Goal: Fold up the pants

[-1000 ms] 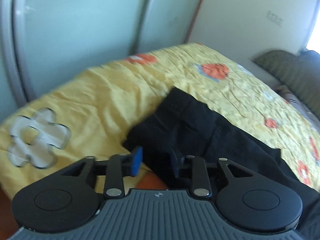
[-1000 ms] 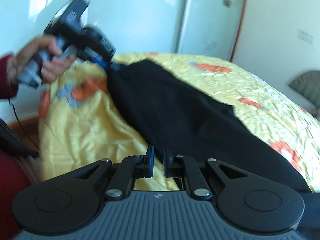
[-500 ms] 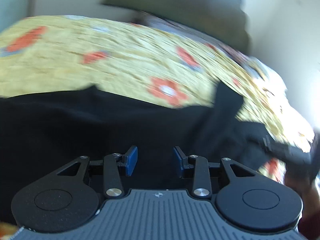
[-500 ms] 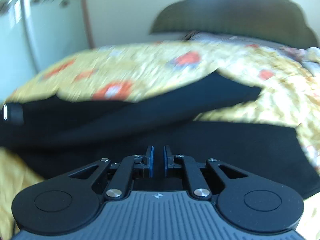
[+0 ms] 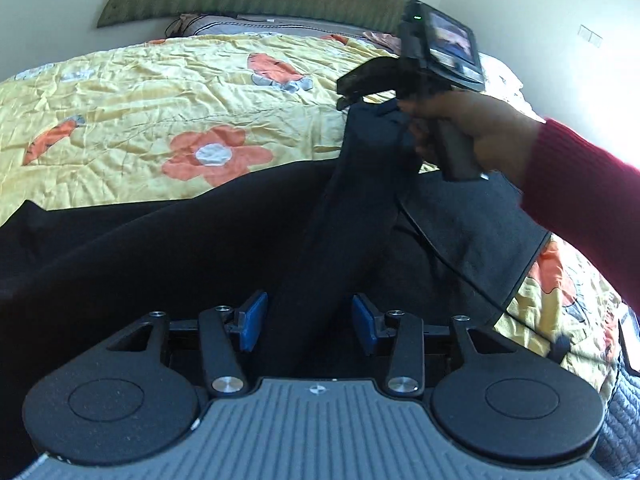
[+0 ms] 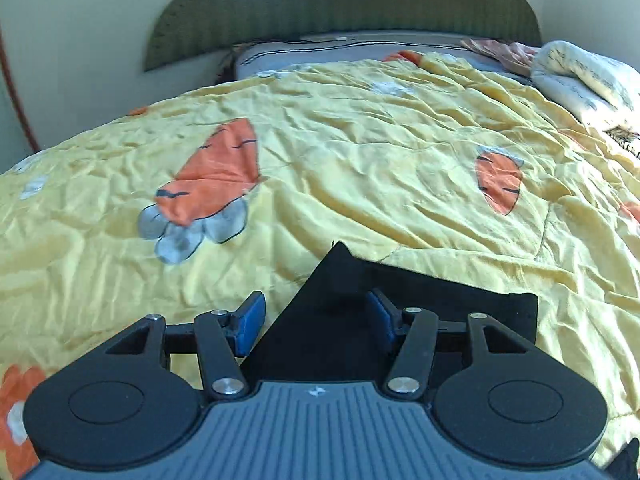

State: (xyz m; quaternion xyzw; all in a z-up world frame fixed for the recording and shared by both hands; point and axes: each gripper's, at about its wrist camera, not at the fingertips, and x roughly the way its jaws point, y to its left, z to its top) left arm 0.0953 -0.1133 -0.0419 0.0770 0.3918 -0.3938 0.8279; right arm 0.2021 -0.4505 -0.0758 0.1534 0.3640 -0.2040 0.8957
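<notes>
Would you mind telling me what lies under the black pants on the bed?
The black pants rest on a yellow floral quilt, which shows all around them. Whatever is directly beneath the fabric is covered and cannot be seen.

The pants (image 5: 160, 264) lie on the bedspread (image 6: 360, 152), the headboard (image 6: 340, 4) behind.

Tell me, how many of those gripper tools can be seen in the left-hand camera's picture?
2: the left gripper at the bottom edge, black pants between its blue pads, and the right gripper in a hand at upper right.
</notes>
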